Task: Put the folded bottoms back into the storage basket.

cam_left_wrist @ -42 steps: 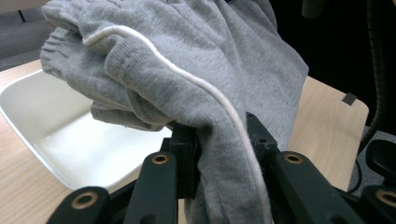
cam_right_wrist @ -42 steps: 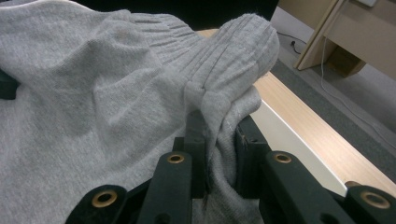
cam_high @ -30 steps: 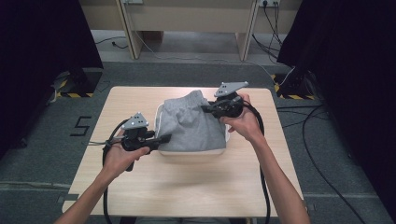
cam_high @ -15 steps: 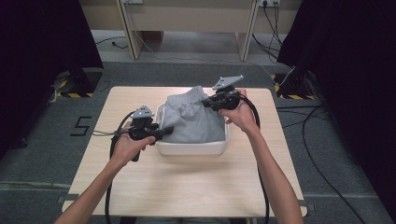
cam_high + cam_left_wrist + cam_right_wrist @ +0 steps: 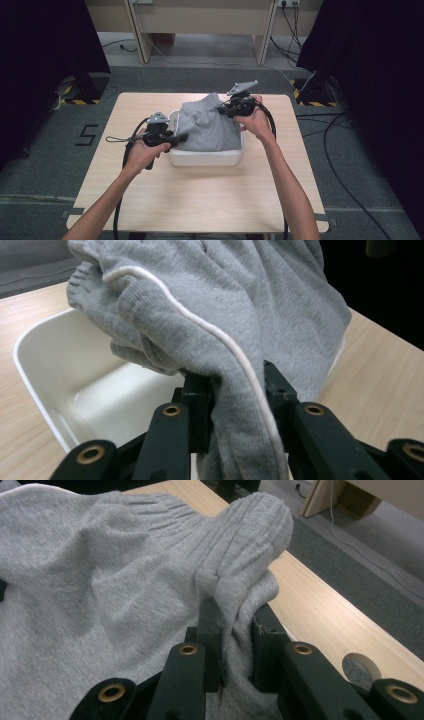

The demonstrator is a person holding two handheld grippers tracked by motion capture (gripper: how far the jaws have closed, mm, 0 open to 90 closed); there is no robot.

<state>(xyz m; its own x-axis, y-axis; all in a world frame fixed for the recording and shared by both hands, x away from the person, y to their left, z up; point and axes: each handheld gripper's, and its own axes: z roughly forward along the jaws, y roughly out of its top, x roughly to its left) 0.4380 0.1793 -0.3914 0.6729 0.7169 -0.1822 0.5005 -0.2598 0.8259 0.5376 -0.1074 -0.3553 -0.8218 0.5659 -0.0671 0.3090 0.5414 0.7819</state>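
Grey sweatshirt [image 5: 209, 129], knit, bunched in and over a white tub [image 5: 202, 158] at mid counter [image 5: 200, 200]. Cloth rises in a hump above the tub's rim; its far end is lifted higher than the near end. Whether any of it rests on the tub floor cannot be told from the high view.

Handling, as a judgement: light, soft, no stiffness at all. It will sag and fold wherever it is not held, and stretch a little under pull. Not slippery, not fragile. Best held at a thick part: the ribbed hem or cuff, or a piped seam, where the doubled cloth gives the jaws something to bite.

Left claw [image 5: 235, 405]: closed on a fold of the sweatshirt along a white piped seam [image 5: 210, 330], at the tub's left wall. Bare tub floor shows beneath the hanging cloth.

Right claw [image 5: 234, 632]: closed on a ribbed band [image 5: 245, 535], probably hem or cuff, at the far right of the tub.

Hard to make out: sleeves, neck and front are lost in the bunching. The tub's right and far walls are covered by cloth. Both forearms cut off at the bottom edge. A round hole [image 5: 361, 667] in the counter shows near the right claw.
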